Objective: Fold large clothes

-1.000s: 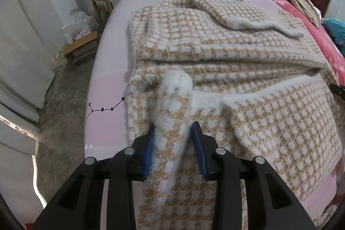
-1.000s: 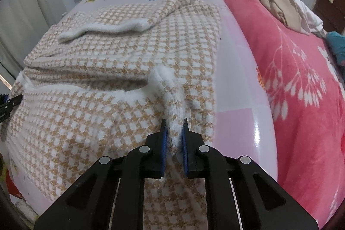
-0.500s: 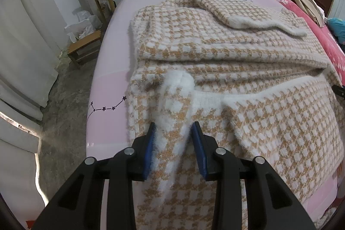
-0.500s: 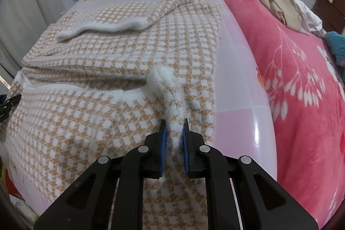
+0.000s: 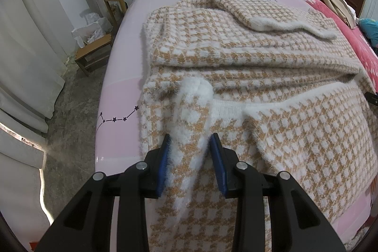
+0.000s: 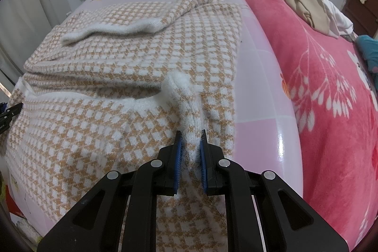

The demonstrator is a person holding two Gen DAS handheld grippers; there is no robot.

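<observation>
Two pinches on one sweater [image 5: 248, 58], spread over the pink bed [image 5: 122, 77]: left gripper [image 5: 189, 152] clamped on a thick near-left bunch, right gripper [image 6: 191, 148] nearly closed on a thin near-right ridge. Likely risks: fuzzy knit slipping free, uneven lift skewing the fold, far sleeve dragging loose.

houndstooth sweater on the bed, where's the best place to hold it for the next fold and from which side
Judging by its pose, the near white-trimmed edge of the sweater, one corner per gripper, coming from the foot of the bed. That edge lies doubled back as a straight band across the width. The left gripper and right gripper are already shut on bunched cloth at its two ends.
</observation>
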